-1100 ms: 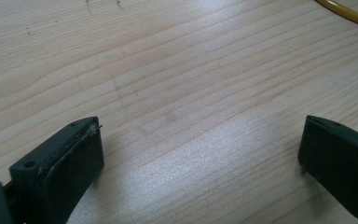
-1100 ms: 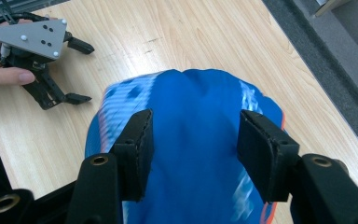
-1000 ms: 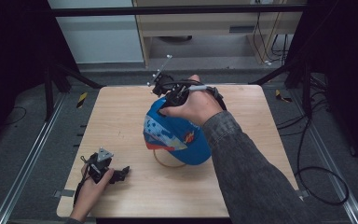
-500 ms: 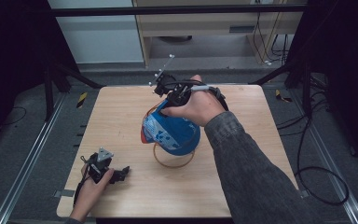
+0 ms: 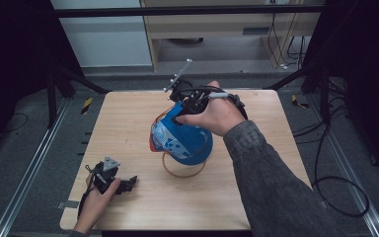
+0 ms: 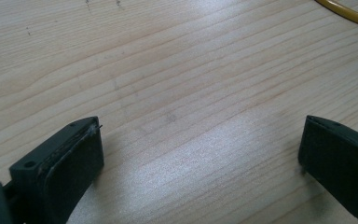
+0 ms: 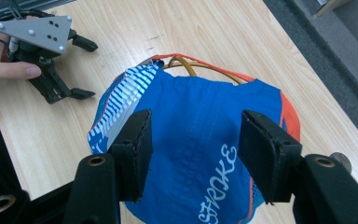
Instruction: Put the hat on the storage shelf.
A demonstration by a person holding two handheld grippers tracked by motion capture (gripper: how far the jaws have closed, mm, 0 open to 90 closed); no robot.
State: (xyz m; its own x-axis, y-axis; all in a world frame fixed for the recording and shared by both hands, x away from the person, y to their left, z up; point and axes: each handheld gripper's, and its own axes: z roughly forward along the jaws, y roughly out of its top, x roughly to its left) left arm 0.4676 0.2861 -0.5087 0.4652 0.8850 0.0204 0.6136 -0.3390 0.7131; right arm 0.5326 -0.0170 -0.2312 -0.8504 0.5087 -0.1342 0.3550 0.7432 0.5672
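High view first: my right gripper has the blue cap near the middle of the bench, with the yellow ring partly under it. A second ago the cap lay flatter and wider, showing more of its striped panel; now it is bunched and tilted up, and more of the ring is bare at the near side. In the right gripper view my fingers stand about half open, one on each side of a fold of blue cloth; whether they pinch it I cannot tell. My left gripper sits at the near left corner where it was, fingers wide apart over bare wood, holding nothing.
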